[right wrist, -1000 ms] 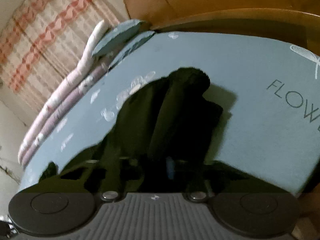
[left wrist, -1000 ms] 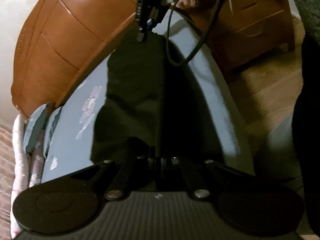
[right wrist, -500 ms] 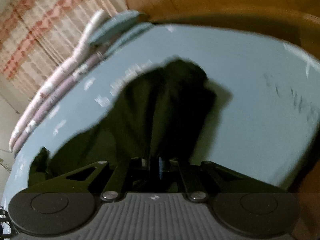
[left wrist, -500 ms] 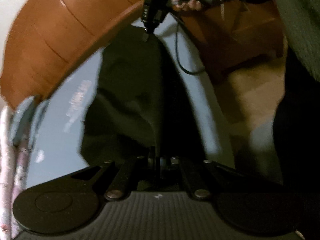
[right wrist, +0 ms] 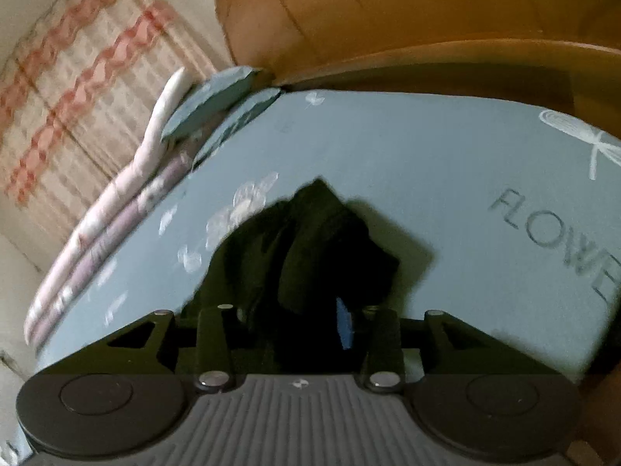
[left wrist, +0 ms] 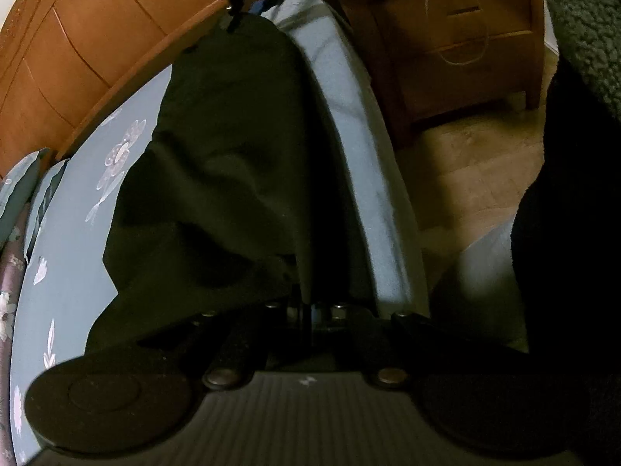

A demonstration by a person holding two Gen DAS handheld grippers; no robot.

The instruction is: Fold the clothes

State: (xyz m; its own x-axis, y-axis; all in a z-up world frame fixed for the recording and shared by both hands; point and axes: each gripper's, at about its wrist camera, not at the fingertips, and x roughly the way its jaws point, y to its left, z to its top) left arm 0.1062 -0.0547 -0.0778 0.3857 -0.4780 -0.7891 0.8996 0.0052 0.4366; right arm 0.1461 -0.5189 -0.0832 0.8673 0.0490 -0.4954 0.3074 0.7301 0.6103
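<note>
A dark garment lies stretched lengthwise on the blue flower-print bed sheet. My left gripper is shut on its near end, close to the bed's side edge. At the garment's far end, a hand holds my right gripper. In the right wrist view the right gripper has its jaws opening. The bunched end of the garment lies loose between them, and a blue pad shows bare on the right finger.
A wooden headboard runs along the far side of the bed. Blue pillows and folded pink quilts sit at the bed's left end before a curtain. A wooden nightstand, wood floor and a dark fleece sleeve are on the right.
The right gripper's fingers have parted and released the garment's end, which has slumped onto the sheet. The left gripper has tipped down a little, still gripping its end.
</note>
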